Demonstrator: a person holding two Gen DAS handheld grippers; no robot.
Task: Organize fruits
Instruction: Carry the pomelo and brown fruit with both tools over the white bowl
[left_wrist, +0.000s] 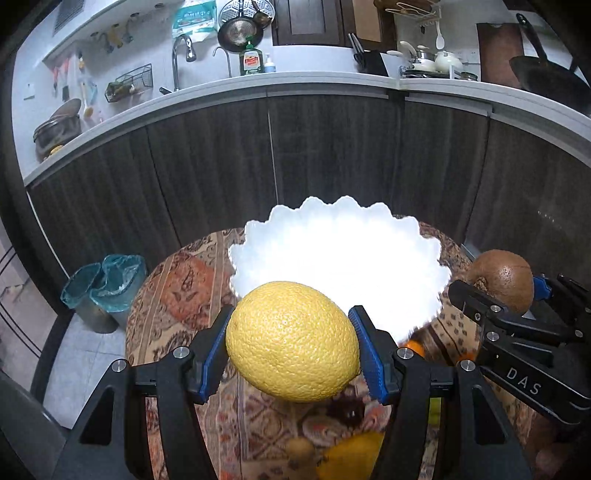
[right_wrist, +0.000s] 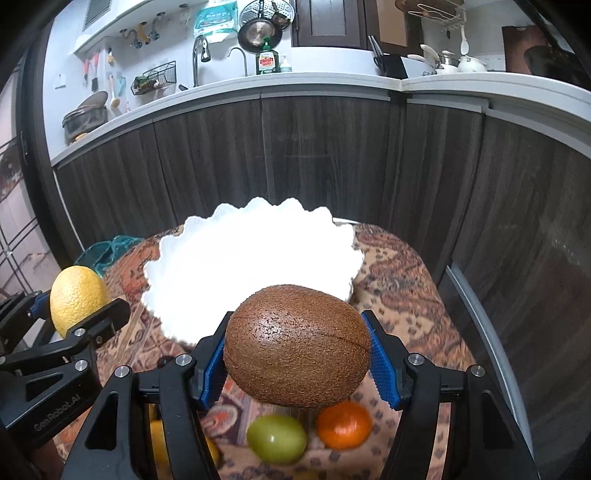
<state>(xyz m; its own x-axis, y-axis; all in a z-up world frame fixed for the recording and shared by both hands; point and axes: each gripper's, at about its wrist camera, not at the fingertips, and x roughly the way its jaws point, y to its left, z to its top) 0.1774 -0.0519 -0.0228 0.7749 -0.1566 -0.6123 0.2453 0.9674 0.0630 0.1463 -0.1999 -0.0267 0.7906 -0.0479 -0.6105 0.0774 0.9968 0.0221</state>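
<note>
My left gripper (left_wrist: 291, 341) is shut on a large yellow citrus fruit (left_wrist: 292, 340), held above the patterned table just in front of the white scalloped bowl (left_wrist: 332, 247). My right gripper (right_wrist: 297, 347) is shut on a brown kiwi-like fruit (right_wrist: 297, 345), held at the bowl's near rim (right_wrist: 207, 280). Each gripper shows in the other view: the right one with the brown fruit (left_wrist: 504, 280), the left one with the yellow fruit (right_wrist: 75, 297). The bowl looks empty, though glare washes it out.
On the patterned cloth (right_wrist: 399, 295) below the grippers lie a green fruit (right_wrist: 277, 437), an orange fruit (right_wrist: 343, 424) and yellow fruit (left_wrist: 351, 458). Dark cabinets (left_wrist: 295, 147) and a kitchen counter stand behind. Lined bins (left_wrist: 103, 288) stand on the floor at left.
</note>
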